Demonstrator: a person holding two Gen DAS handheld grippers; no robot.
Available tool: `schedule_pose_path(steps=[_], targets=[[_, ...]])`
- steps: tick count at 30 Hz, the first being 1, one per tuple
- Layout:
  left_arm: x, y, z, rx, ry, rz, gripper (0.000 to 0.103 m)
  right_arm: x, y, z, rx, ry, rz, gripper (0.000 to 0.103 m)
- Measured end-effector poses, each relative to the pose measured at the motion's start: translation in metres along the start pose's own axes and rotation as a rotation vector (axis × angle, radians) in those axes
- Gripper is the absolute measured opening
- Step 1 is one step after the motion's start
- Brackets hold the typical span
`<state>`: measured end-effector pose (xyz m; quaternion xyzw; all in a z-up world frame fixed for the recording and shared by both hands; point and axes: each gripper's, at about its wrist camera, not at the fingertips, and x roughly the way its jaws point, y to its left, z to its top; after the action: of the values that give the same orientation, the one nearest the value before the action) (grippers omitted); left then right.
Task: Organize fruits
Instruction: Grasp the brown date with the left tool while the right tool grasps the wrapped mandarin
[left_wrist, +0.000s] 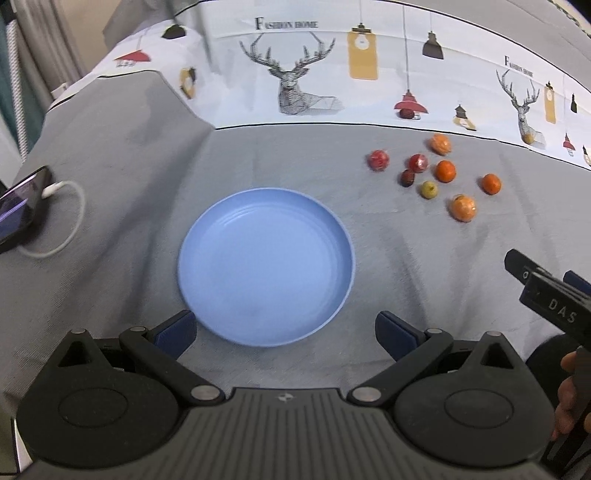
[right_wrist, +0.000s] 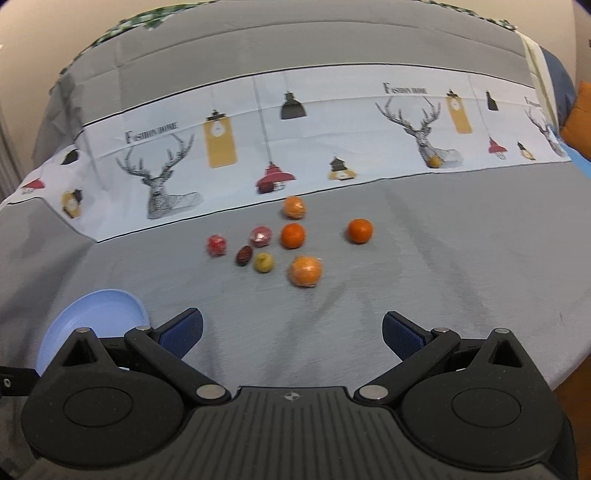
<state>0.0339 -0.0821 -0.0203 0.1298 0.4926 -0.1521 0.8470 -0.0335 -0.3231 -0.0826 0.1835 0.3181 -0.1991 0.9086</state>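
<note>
Both tongs hang wide open and empty: left tongs (left_wrist: 284, 332) over the blue plate (left_wrist: 207, 236), right tongs (right_wrist: 291, 332) facing the fruits (right_wrist: 295, 236), scattered mid-counter toward the printed band, well apart from the plate. Round fruit could roll off on a clumsy pinch. Creased grey cloth (right_wrist: 461, 280) covers the counter; a phone (left_wrist: 22, 206) charges at the left edge.

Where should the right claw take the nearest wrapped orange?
Grip the wrapped orange across its round middle, coming straight in from the near side. The right claw is open and lined up, and cloth is bare to its left and right; the yellow-green fruit sits apart.
</note>
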Motion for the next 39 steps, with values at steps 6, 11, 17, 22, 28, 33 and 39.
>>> schedule_pose_path(steps=[6,11,17,22,28,33,39], targets=[[0.021,-0.015,0.019,-0.021,-0.01,-0.045,0.103,0.028,-0.018,-0.005,0.031,0.002,-0.058,0.102],[0.045,-0.031,0.044,-0.011,-0.006,-0.065,0.103,0.065,-0.029,-0.005,0.014,-0.005,-0.094,0.102],[0.092,-0.065,0.083,0.054,0.012,-0.064,0.103,0.119,-0.044,0.007,0.007,-0.018,-0.132,0.102],[0.143,-0.092,0.116,0.049,0.053,-0.085,0.103,0.161,-0.052,0.013,0.01,0.023,-0.116,0.102],[0.197,-0.121,0.144,0.1,0.064,-0.047,0.103,0.179,-0.04,0.016,-0.094,-0.008,-0.015,0.102],[0.227,-0.131,0.159,0.107,0.102,-0.072,0.103,0.192,-0.025,0.016,-0.21,0.016,0.037,0.102],[0.242,-0.139,0.16,0.132,0.113,-0.078,0.103,0.205,-0.023,0.017,-0.251,0.033,0.056,0.102]])
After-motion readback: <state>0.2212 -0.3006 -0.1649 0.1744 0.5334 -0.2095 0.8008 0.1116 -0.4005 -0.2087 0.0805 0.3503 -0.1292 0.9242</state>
